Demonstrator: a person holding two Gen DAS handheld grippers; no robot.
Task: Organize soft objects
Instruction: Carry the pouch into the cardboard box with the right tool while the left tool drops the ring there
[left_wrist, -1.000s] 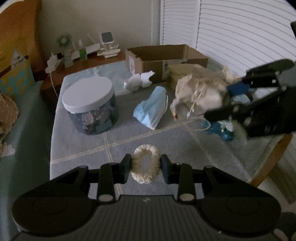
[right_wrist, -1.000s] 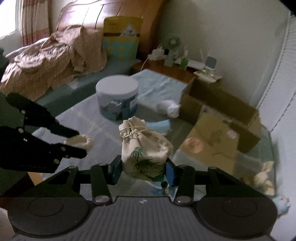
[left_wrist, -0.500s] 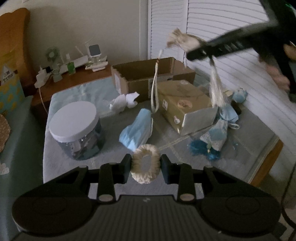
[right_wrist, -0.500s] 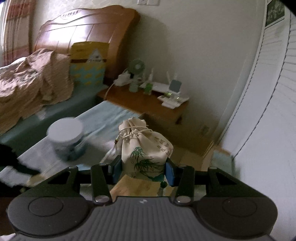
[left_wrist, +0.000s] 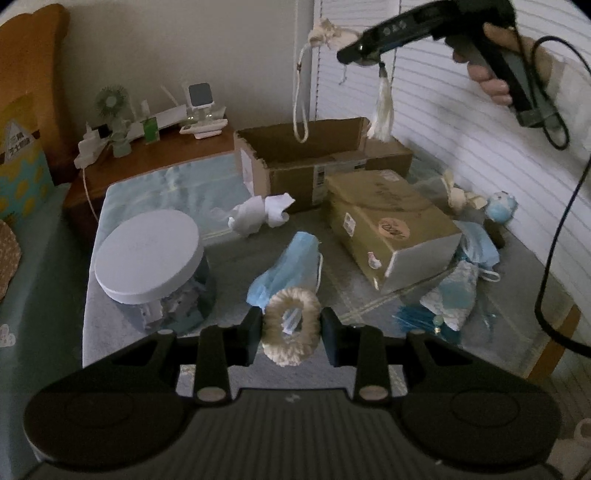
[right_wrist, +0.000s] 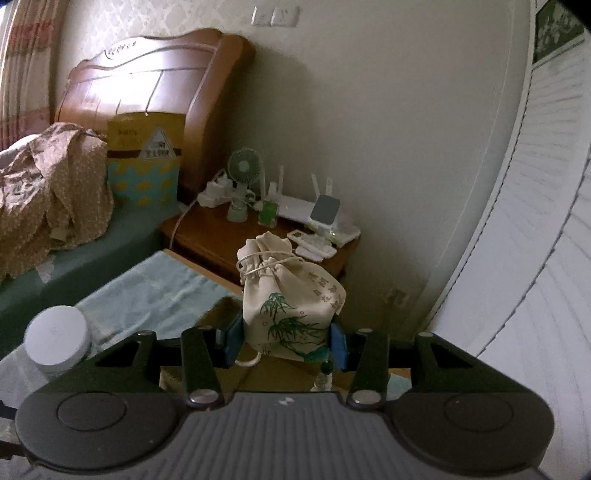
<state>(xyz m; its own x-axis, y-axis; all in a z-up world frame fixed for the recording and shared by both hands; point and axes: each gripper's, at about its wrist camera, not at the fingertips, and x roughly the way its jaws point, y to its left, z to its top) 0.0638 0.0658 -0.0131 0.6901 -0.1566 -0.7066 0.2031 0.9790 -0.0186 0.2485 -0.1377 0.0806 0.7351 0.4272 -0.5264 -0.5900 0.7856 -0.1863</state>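
With the drawstring pouch (right_wrist: 291, 306) pinched in the right gripper (right_wrist: 286, 341) above the open cardboard box (left_wrist: 317, 155) & the fluffy ring (left_wrist: 291, 325) clamped in the left gripper (left_wrist: 291, 332), the pouch's dangling cord could be snagged on the box edge.

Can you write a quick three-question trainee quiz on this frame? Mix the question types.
1. True or false: the left gripper is empty.
2. What does the right gripper hold? A) a blue face mask B) a cream drawstring pouch printed with green bamboo C) a white tissue
3. Fill in: in the left wrist view, the pouch's looped cord and tassel dangle above the open ____ box.

Key
1. False: it is shut on a fluffy cream ring.
2. B: the drawstring pouch sits between the pads.
3. Cardboard: the open cardboard box at the back of the table.
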